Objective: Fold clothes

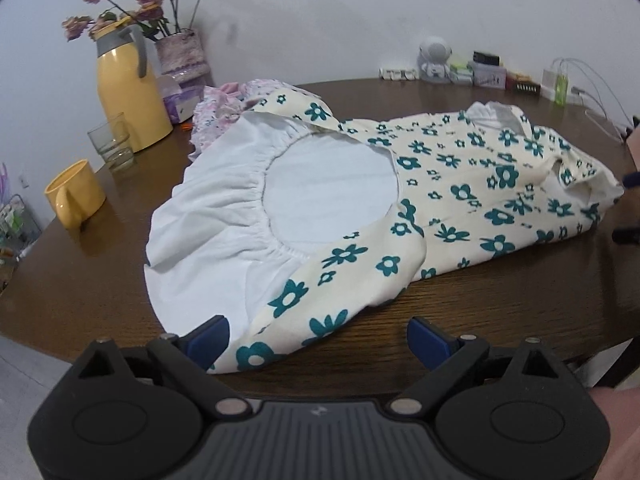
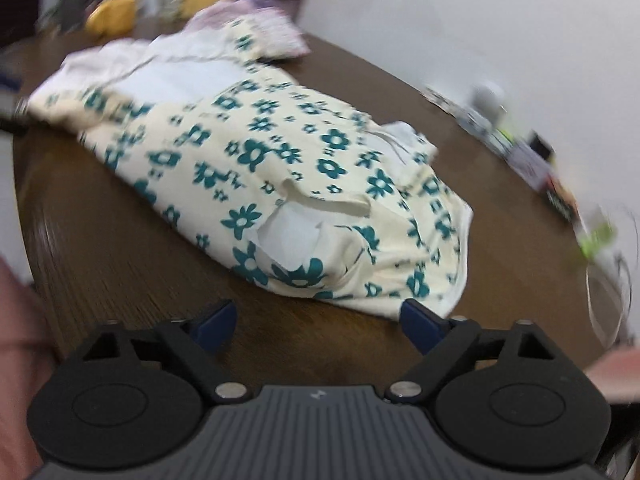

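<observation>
We find one garment, a cream dress [image 1: 460,184] with teal flowers, laid out on the brown worktop [image 1: 500,320], its white lining [image 1: 224,216] turned up around the gathered waist opening. A second, pink garment [image 1: 224,104] lies bunched just behind it, near the yellow jug [image 1: 128,92].

The dress's long axis runs across the worktop from one hand to the other. The wide skirt end lies toward the left gripper [image 1: 318,336]; the narrow end, with what we take to be the neck and sleeve openings, lies toward the right gripper [image 2: 318,322].

Left jaws: released, standing wide, nothing pressed between them. The skirt hem lies just ahead of them, and its near edge drapes in beside the left-hand finger. Whether cloth touches that finger we cannot settle.

Right jaws: likewise released and wide, nothing gripped. The view here is smeared, so we judge only that the dress's near edge sits just ahead, close by the right-hand finger, with bare worktop in front of the other.

Judgement: each hand is nearer its own end of the dress, so the coming move turns on pinching hem and top together and carrying one end along the long axis. No fold appears made yet.
</observation>
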A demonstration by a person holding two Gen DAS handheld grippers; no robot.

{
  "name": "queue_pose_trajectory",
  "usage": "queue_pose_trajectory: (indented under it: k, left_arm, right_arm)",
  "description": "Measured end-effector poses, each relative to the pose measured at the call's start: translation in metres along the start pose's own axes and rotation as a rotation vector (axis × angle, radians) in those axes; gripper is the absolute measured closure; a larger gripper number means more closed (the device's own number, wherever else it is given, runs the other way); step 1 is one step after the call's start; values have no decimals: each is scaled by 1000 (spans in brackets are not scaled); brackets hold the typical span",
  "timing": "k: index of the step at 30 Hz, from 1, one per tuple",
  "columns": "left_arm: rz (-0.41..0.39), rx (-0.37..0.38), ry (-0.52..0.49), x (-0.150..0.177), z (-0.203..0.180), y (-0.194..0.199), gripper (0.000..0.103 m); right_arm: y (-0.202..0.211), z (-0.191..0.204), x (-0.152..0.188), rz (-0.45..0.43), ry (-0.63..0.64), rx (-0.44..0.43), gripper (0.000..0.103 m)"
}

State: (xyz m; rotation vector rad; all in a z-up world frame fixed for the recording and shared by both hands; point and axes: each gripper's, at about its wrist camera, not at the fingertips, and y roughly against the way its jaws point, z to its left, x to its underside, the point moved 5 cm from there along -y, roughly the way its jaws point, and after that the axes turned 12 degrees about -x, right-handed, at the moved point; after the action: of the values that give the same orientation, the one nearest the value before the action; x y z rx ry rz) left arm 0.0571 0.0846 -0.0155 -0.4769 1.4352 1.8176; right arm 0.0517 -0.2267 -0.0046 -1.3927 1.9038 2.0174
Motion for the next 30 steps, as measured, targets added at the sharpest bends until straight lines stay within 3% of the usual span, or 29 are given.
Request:
queue_pose_trajectory:
  k: [7, 9, 10, 12, 14, 15, 17, 19, 25, 30]
  left_arm:
    - [54, -30, -6, 0, 2, -17, 19]
    - [56, -31, 3, -2, 3, -20, 25]
    - [54, -30, 8, -2, 4, -22, 31]
    - [51, -27, 20, -3, 6, -25, 40]
    - [38, -28, 51, -3, 10, -27, 49]
    - [28, -31, 69, -4, 13, -28, 54]
    - [-5, -37, 93, -6, 17, -27, 70]
    - [-36, -30, 101, -8, 18, -26, 96]
    - [-78, -45, -4, -22, 18, -23, 100]
    - [-168, -92, -168, -70, 29, -20, 100]
  right_arm:
    - [-13, -7, -7, 20, 148, -75, 25]
    - [-17, -12, -11, 19, 152, -99, 32]
    - [-19, -15, -13, 19, 147, -114, 37]
    - [-22, -22, -16, 22, 107, -161, 63]
    - [-23, -26, -16, 20, 74, -181, 67]
    - [-24, -28, -15, 16, 52, -184, 75]
    - [-25, -31, -13, 6, 7, -189, 86]
    - [-25, -35, -12, -3, -36, -193, 90]
    - [-16, -35, -24, -4, -10, -160, 93]
    - [-3, -44, -59, 12, 96, -99, 93]
